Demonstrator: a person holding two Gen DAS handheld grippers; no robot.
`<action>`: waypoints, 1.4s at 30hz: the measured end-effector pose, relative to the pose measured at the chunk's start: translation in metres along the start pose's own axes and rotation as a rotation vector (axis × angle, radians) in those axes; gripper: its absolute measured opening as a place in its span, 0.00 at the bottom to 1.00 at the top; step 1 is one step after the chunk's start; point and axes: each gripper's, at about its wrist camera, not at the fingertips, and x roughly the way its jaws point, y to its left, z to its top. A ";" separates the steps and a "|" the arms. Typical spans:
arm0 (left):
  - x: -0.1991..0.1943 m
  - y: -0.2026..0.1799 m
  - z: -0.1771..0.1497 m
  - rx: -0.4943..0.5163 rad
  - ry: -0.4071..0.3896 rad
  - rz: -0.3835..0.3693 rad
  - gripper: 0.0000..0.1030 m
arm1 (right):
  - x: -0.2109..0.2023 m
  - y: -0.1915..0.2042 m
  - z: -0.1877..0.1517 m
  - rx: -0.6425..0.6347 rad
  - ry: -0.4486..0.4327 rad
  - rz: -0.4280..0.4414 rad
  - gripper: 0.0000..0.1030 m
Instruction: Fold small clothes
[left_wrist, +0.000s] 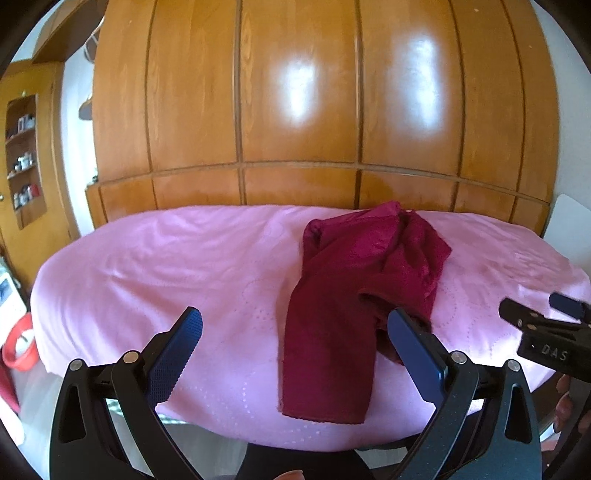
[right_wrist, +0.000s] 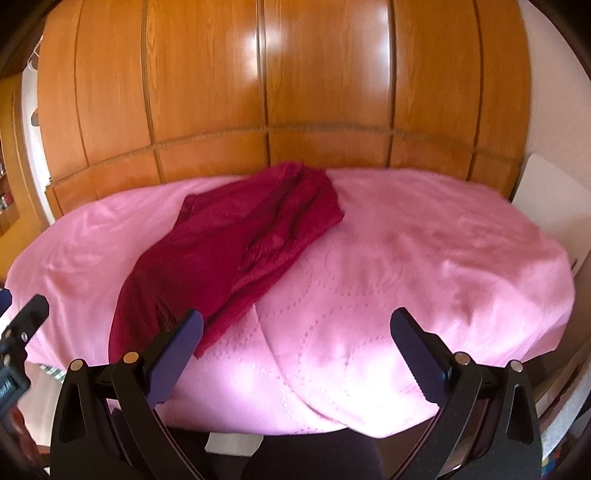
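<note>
A dark red garment (left_wrist: 347, 295) lies crumpled on the pink quilted cover (left_wrist: 166, 266), one long part hanging toward the near edge. My left gripper (left_wrist: 295, 325) is open and empty, held above the near edge; its right finger is in front of the garment's right fold. My right gripper (right_wrist: 295, 328) is open and empty, to the right of the garment (right_wrist: 236, 247) over bare pink cover (right_wrist: 424, 258). The right gripper also shows at the right edge of the left wrist view (left_wrist: 543, 321).
A glossy wooden wardrobe (left_wrist: 303, 92) stands right behind the surface. A wooden shelf unit (left_wrist: 24, 158) with small items is at far left. A red bucket (left_wrist: 18, 347) sits on the floor at left. A white board (right_wrist: 550, 206) leans at right.
</note>
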 end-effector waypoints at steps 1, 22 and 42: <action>0.004 0.000 -0.001 0.001 0.012 0.005 0.97 | 0.007 -0.003 -0.001 0.011 0.027 0.020 0.98; 0.101 -0.028 -0.051 0.364 0.389 -0.262 0.71 | 0.110 -0.007 0.070 0.081 0.283 0.315 0.72; 0.112 0.107 0.109 -0.163 0.143 -0.374 0.06 | 0.128 -0.089 0.142 -0.105 0.165 0.061 0.00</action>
